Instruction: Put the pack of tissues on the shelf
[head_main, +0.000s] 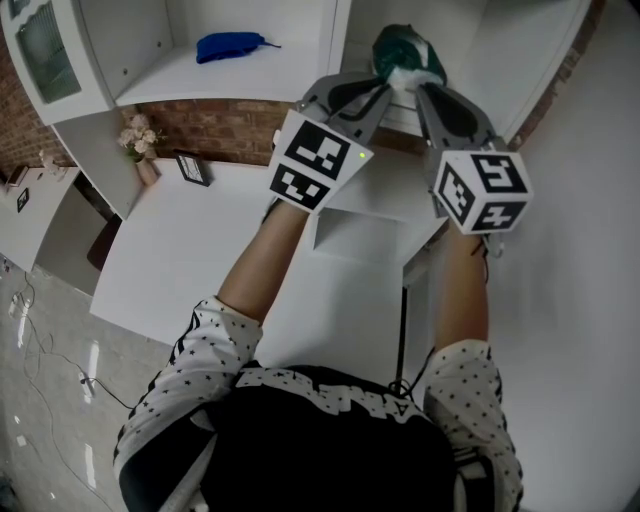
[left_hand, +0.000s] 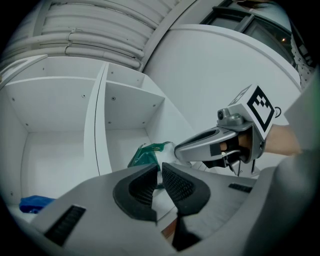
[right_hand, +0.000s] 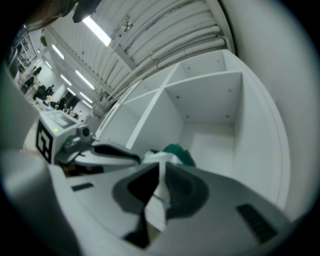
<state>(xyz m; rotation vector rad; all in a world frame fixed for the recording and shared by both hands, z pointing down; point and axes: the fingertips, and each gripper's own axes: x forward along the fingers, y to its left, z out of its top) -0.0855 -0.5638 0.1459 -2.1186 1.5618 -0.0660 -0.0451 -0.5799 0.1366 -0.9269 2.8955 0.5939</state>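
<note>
Both nearly closed: my left gripper (left_hand: 159, 175) and right gripper (right_hand: 161, 182) each pinch the white wrapper end of the pack of tissues (head_main: 405, 50) | pack at the shelf's (head_main: 240, 78) right bay, front edge | I'd slide it deeper, level, then release both together.

Both forearms (head_main: 262, 262) stretch toward 12 o'clock; the left gripper (head_main: 385, 88) and right gripper (head_main: 422, 88) converge, fingers (head_main: 350, 97) pinching the pack of tissues (head_main: 408, 52).
</note>
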